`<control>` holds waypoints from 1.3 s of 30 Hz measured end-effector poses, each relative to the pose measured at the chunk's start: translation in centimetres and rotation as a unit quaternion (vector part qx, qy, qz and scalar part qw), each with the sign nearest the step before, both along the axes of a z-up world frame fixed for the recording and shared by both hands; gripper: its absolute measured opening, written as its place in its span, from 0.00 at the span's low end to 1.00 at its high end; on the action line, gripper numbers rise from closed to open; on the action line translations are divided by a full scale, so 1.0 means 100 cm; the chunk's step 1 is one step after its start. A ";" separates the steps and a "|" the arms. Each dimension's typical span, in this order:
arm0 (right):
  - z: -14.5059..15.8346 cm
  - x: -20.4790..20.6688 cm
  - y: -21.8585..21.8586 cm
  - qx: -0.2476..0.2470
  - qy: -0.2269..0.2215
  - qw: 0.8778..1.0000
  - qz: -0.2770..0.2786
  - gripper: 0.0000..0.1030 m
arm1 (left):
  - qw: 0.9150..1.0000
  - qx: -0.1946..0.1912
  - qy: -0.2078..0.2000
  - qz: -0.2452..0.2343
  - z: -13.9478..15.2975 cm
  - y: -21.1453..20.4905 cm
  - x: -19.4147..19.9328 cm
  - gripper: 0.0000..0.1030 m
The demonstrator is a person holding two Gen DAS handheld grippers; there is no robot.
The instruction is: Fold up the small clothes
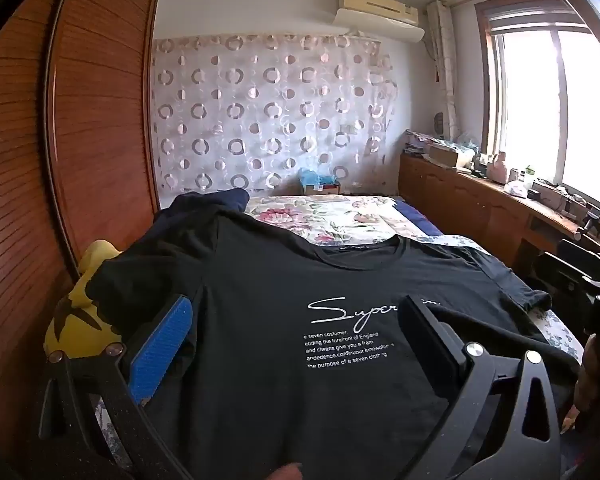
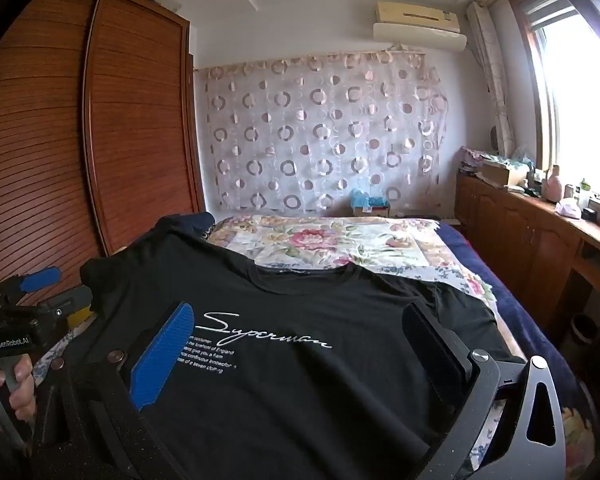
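On the floral bed, a black T-shirt lies flat, print up, unfolded.
Left gripper and right gripper hover with jaws wide, holding nothing; best pinch one sleeve edge cleanly, single layer.

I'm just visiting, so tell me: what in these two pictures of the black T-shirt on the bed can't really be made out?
- Black T-shirt: hem cut off by the bottom edge, both views.
- Its small print: start hidden behind the right gripper's blue finger, right wrist view.
- Yellow garment: mostly covered by the T-shirt, left wrist view.
- Window: outside washed out by glare.
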State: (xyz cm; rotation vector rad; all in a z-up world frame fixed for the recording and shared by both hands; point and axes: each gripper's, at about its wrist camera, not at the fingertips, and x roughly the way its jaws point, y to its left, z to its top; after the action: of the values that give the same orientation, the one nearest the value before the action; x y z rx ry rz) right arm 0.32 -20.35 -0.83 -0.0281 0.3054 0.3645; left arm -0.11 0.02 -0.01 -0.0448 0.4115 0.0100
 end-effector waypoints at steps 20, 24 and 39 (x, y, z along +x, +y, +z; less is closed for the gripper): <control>-0.001 0.000 -0.001 -0.001 0.004 1.000 0.000 1.00 | 1.000 0.011 -0.004 0.009 0.009 0.007 -0.006 1.00; -0.003 0.002 -0.001 -0.004 0.005 1.000 -0.002 1.00 | 1.000 0.014 -0.008 0.012 0.010 0.004 -0.005 1.00; 0.000 0.002 0.002 -0.001 0.004 1.000 -0.004 1.00 | 1.000 0.015 -0.009 0.013 0.011 0.001 -0.006 1.00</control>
State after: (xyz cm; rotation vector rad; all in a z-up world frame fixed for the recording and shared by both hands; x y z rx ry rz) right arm 0.52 -20.19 -0.87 -0.0279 0.3142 0.3562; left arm -0.72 0.11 1.10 -0.0209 0.3918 0.0417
